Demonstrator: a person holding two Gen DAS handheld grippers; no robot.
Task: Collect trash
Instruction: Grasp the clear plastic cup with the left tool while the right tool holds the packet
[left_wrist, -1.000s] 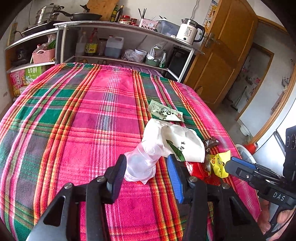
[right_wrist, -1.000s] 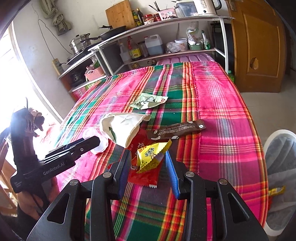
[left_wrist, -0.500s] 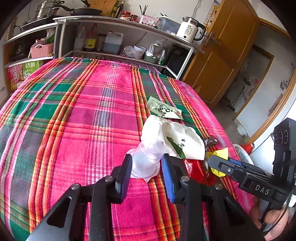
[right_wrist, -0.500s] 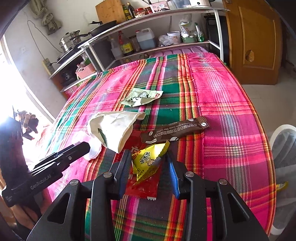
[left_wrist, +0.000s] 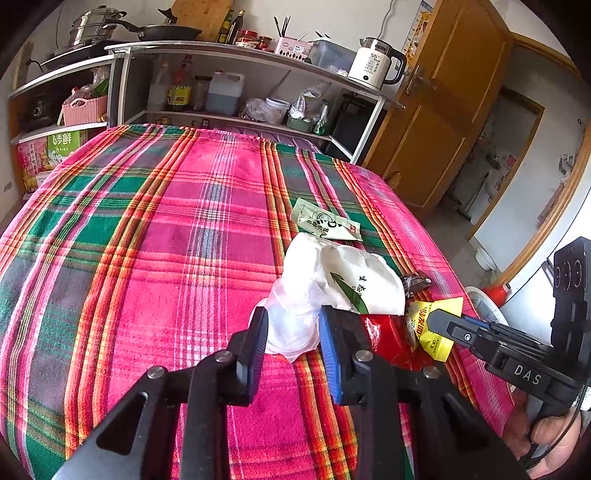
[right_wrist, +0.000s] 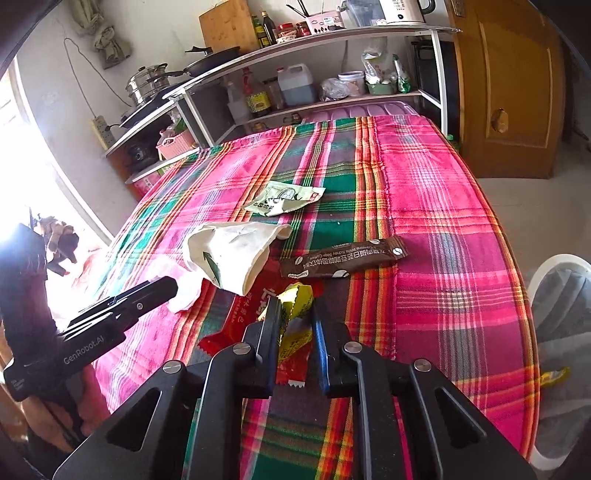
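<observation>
The collecting looks barely begun: most of the trash lies in one heap on the plaid tablecloth (left_wrist: 155, 236), and I take the white paper bag (left_wrist: 354, 277) at its middle as the landmark. The left gripper (left_wrist: 293, 332) is closed down to a narrow gap around the clear crumpled plastic (left_wrist: 291, 317) that touches the bag's near-left end; the fingers bracket it closely and seem to press it, though from this angle I cannot be sure the grip is firm. The right gripper (right_wrist: 293, 325), just right of the bag, has the yellow snack wrapper (right_wrist: 295, 295) pinched between close-set fingers, lifted off the red wrapper (right_wrist: 243, 314) that lies flat beneath it.

Left to do, as I judge it: the bag itself, the red wrapper under its near edge, the brown coffee sachet (right_wrist: 343, 258) just right of it, and the pale green packet (right_wrist: 284, 197) a little beyond it. A white bin (right_wrist: 561, 295) stands on the floor well right of the bag, off the table's right edge, with what looks like one wrapper already near it.

Room is generous: the cloth left of and beyond the bag is bare, and the table's right edge is near the heap, so the path to the bin is short. The two grippers sit close together, so lifting apart would be wise.
</observation>
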